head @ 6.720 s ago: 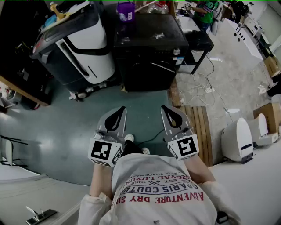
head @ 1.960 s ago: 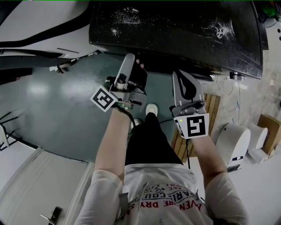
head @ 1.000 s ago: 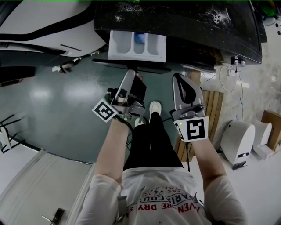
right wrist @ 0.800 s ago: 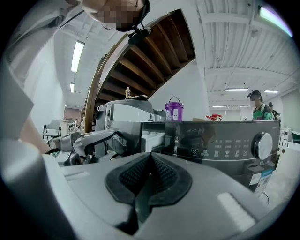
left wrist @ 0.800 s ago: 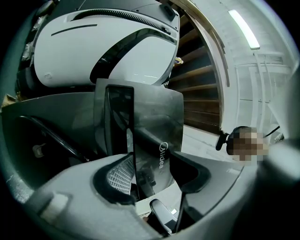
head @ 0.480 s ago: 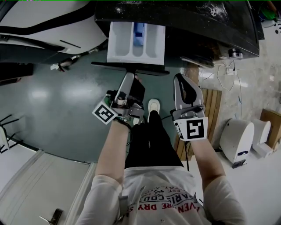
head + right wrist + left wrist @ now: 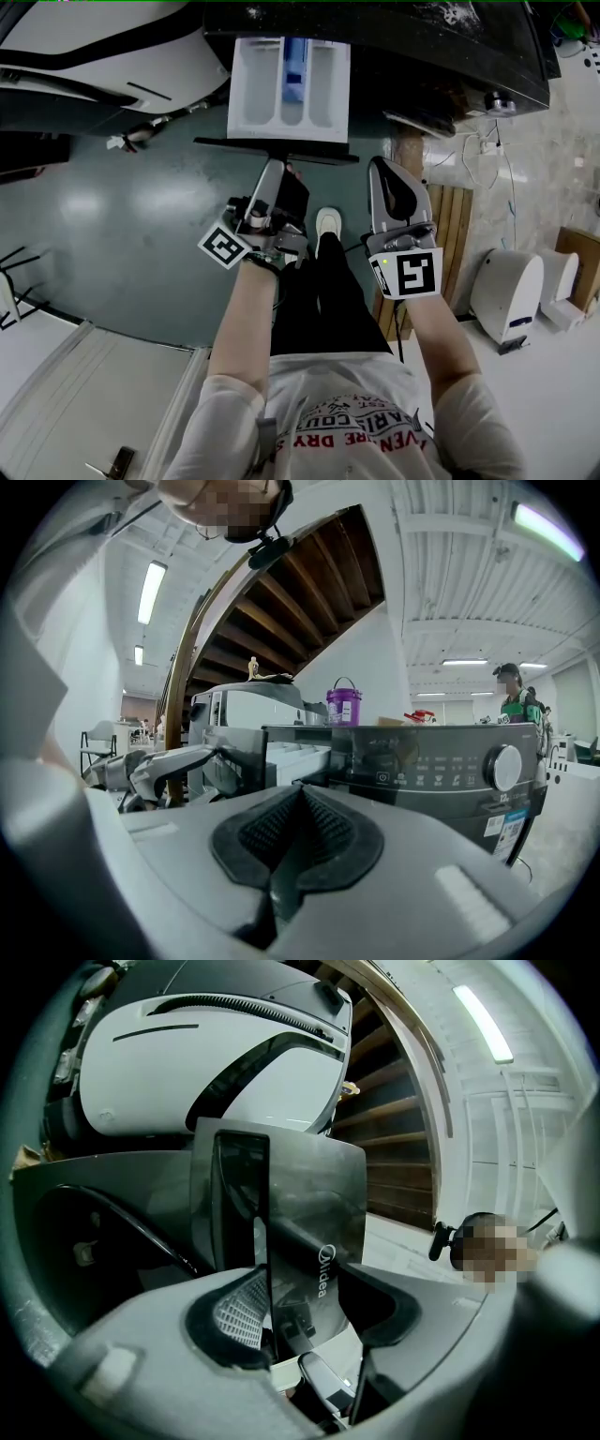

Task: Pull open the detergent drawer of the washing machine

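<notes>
The black washing machine (image 7: 422, 42) stands at the top of the head view. Its white detergent drawer (image 7: 289, 89) sticks far out, with a blue insert in the middle compartment. My left gripper (image 7: 278, 167) is shut on the drawer's dark glossy front panel (image 7: 277, 150). In the left gripper view that panel (image 7: 309, 1213) stands between the two pads, under my left gripper (image 7: 305, 1283). My right gripper (image 7: 386, 171) hangs beside it, shut and empty. In the right gripper view, beyond my right gripper (image 7: 298, 794), I see the drawer (image 7: 295, 752) and the control dial (image 7: 506, 766).
A white and black appliance (image 7: 103, 56) stands left of the washer. A wooden pallet (image 7: 436, 244), cables (image 7: 487, 150) and a white unit (image 7: 511, 291) lie at the right. A purple bucket (image 7: 343, 705) sits on top of the washer; a person (image 7: 511, 697) stands far behind.
The drawer went from shut to pulled far out. My left gripper has moved back toward me with the front panel in it; the right gripper drifted back alongside.
</notes>
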The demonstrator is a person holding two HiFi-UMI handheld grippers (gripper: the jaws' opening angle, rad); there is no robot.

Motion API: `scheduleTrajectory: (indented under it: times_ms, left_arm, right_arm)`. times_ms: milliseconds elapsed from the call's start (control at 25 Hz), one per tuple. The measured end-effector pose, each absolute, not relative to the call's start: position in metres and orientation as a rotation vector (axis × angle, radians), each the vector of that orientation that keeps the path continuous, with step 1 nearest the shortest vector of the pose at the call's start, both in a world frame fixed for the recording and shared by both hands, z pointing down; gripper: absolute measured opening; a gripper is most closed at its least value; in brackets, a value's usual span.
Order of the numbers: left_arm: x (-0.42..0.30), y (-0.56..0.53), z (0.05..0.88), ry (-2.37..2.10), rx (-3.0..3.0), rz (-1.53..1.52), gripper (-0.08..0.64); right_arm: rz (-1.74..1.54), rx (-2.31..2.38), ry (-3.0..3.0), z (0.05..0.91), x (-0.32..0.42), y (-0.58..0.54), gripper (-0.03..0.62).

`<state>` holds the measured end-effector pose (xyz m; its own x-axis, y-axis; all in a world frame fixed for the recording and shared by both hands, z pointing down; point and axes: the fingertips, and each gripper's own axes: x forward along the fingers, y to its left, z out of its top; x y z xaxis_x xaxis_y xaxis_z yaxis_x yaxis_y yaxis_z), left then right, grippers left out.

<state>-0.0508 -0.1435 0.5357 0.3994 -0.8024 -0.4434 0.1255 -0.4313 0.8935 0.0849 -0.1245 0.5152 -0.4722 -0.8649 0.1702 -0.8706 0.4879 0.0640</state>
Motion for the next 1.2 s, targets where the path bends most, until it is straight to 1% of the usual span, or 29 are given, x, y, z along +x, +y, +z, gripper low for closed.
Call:
scheduleTrajectory:
  times_ms: [240,400,520,680,800,840,920,1040,1160,1200]
  left_arm:
    - [-0.05,-0.143,0.535,-0.614,1.677,-1.206,0.229]
    - [-0.052,-0.141,0.541,-0.679,1.67,-1.127,0.267]
    - [-0.057,-0.133,0.546,-0.718,1.664,-1.063,0.339]
    - [-0.058,-0.124,0.541,-0.761,1.666,-0.976,0.342]
    - [-0.051,-0.112,0.529,-0.821,1.772,-0.803,0.339]
    - [-0.049,-0.108,0.522,-0.844,1.834,-0.726,0.314]
    - [-0.048,-0.101,0.508,-0.887,1.937,-0.601,0.205]
    - [-0.055,-0.096,0.483,-0.958,2.042,-0.508,0.157]
    - [-0.067,-0.095,0.456,-1.049,2.128,-0.444,0.039]
    - [-0.07,-0.095,0.446,-1.072,2.159,-0.421,0.01]
  right_arm:
    - [0.048,1.513,-2.543,0.513,0.087,-0.114,-0.002]
    - [0.037,1.509,-2.54,0.505,0.087,-0.108,-0.002]
    - [0.038,1.501,-2.543,0.497,0.085,-0.105,-0.002]
    - [0.03,1.488,-2.546,0.484,0.078,-0.101,-0.002]
    - [0.037,1.485,-2.547,0.472,0.072,-0.097,-0.002]
    - [0.05,1.486,-2.554,0.466,0.069,-0.095,-0.002]
    - [0.063,1.48,-2.564,0.456,0.065,-0.092,-0.002]
    - [0.055,1.474,-2.561,0.443,0.064,-0.087,-0.002]
    - [0.058,1.489,-2.565,0.425,0.064,-0.082,-0.002]
    - [0.063,1.494,-2.566,0.418,0.065,-0.08,-0.002]
